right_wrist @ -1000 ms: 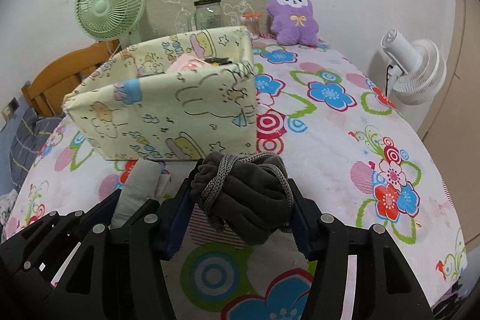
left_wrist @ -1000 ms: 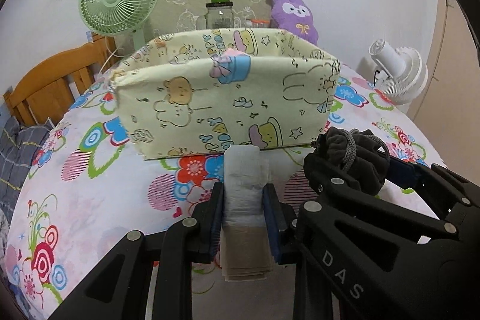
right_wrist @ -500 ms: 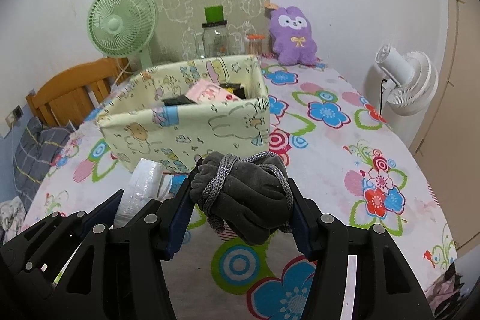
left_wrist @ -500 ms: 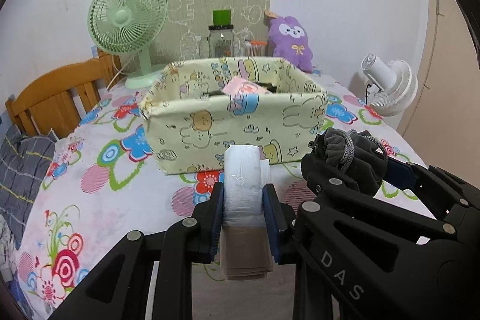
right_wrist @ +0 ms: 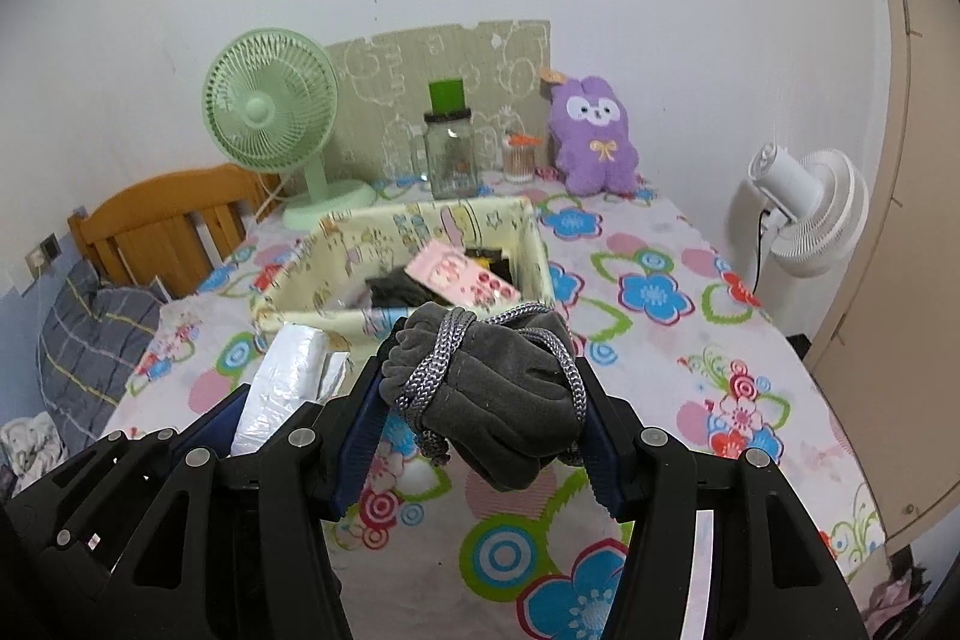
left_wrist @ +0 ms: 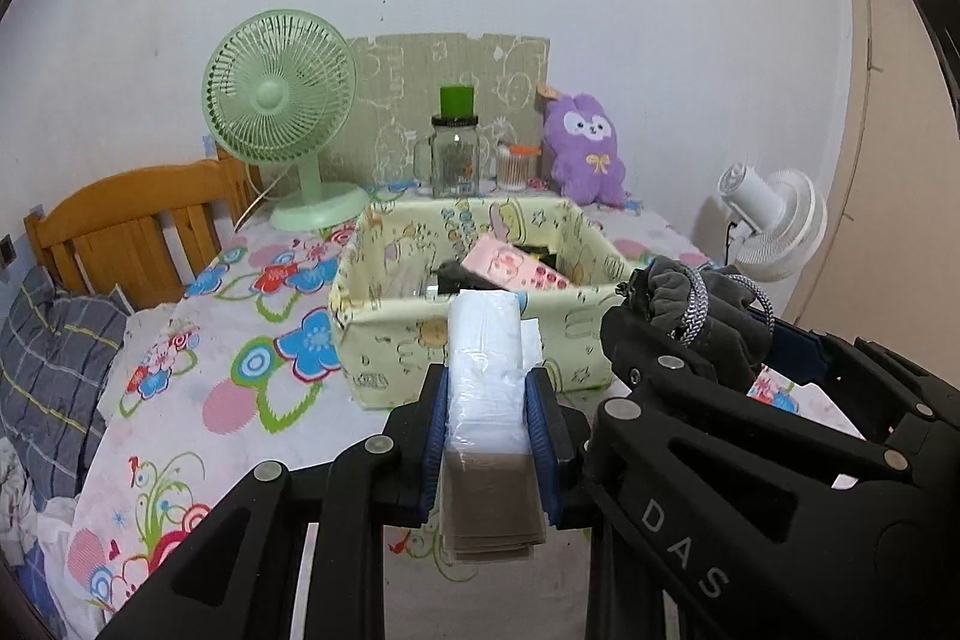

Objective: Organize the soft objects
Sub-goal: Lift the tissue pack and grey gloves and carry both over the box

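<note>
Tissue pack, clear-wrapped, sits clamped between the left gripper fingers, held up off the table, just short of the box's near wall. Grey pouch w/ a braided cord wound round it is pinched in the right gripper, also in the air, beside the left one & near the box's front right corner. Box: cream fabric w/ cartoon print, open top, on the floral tablecloth; inside lie a pink pack & sth dark, can't tell what. Behind box: green fan, glass jar, purple plush. White fan at far right; wooden chair at left.
</note>
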`<state>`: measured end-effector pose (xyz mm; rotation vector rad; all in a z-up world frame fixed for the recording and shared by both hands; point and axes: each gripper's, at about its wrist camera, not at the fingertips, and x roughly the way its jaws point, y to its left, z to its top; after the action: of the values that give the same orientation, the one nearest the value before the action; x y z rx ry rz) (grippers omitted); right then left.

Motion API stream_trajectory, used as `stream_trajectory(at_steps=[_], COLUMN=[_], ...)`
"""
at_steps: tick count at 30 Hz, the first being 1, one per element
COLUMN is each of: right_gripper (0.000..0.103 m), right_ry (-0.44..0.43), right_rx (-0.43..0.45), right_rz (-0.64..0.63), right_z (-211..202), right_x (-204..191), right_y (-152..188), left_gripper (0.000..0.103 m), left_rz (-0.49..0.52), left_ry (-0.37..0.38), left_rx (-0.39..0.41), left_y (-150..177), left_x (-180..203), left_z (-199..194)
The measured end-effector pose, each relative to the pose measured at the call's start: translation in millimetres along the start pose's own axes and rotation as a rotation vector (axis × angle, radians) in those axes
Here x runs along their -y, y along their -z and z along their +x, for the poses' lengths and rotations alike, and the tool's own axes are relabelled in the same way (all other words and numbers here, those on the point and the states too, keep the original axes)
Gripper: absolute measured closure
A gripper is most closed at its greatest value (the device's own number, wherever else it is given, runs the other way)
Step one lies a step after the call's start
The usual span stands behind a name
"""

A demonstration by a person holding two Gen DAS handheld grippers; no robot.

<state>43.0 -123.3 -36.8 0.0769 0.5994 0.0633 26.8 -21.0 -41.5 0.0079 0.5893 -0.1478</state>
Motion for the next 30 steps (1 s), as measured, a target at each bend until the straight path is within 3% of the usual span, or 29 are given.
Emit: stream_trajectory(at_steps=[30], right_gripper=[0.041], right_ry=[0.005], right_rx=[0.133], right_rz=[-0.039], right_z=[-8.5], right_x=[-8.6], right_y=[-60.2], left_gripper=[0.078], left_rz=[0.031], left_ry=[-0.020], left_rx=[0.137], left_y=[-57.1], left_x=[-7.0], left_z=[-6.4])
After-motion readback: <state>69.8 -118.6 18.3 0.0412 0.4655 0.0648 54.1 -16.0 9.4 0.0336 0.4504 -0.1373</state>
